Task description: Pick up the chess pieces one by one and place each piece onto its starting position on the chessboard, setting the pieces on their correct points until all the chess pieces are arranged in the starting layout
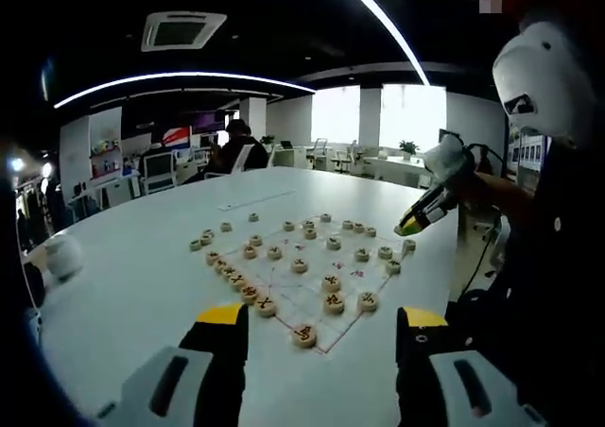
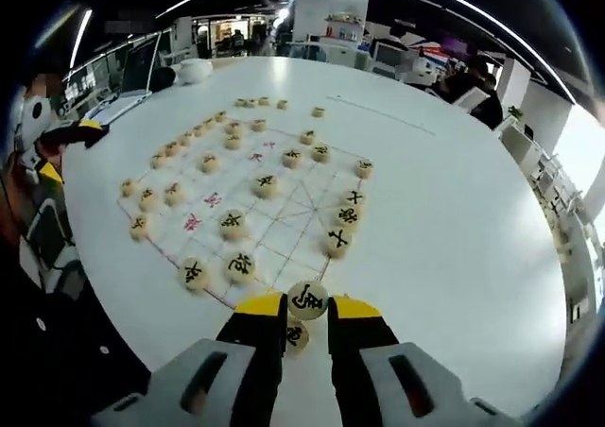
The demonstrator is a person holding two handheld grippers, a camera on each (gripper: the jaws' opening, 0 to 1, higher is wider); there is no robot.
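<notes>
Between the right gripper point(image 2: 307, 306) fingers, a clamped chess piece point(image 2: 307, 299) (left gripper point(image 1: 323, 317) fingers apart).

A broad white worktop point(image 2: 454, 210) carries a thin chessboard sheet point(image 2: 284, 221) ruled in red lines. Round wooden chess pieces point(image 2: 266, 184) sit scattered across the sheet, with a further row point(image 2: 257, 101) on bare worktop beyond its 12 o'clock edge. A white rounded object point(image 1: 63, 255) rests near the worktop's 9 o'clock rim in the left gripper view.
</notes>
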